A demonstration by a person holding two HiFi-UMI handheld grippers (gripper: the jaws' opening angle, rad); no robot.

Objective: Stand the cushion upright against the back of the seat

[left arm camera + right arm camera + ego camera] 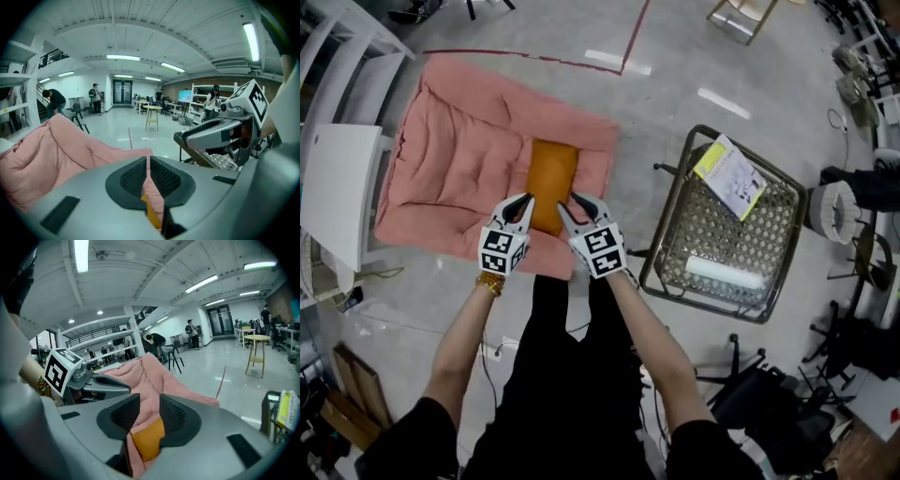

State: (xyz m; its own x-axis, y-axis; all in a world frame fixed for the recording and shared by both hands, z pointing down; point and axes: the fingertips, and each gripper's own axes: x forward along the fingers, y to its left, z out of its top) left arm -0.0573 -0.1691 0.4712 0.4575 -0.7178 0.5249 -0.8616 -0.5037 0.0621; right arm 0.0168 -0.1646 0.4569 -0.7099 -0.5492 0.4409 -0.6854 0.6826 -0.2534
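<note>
Orange cushion lies flat on the pink seat, its near end between our two sets of tips. Our left gripper: jaws pressed together, nothing clearly nipped, cushion edge just below them. Our right gripper: jaws partly apart, cushion showing low in the gap, pads not pressing on it.

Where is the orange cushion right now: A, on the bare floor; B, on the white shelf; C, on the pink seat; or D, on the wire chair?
C: the head view shows the cushion lying on the pink seat, away from the chair, floor and shelf.
</note>
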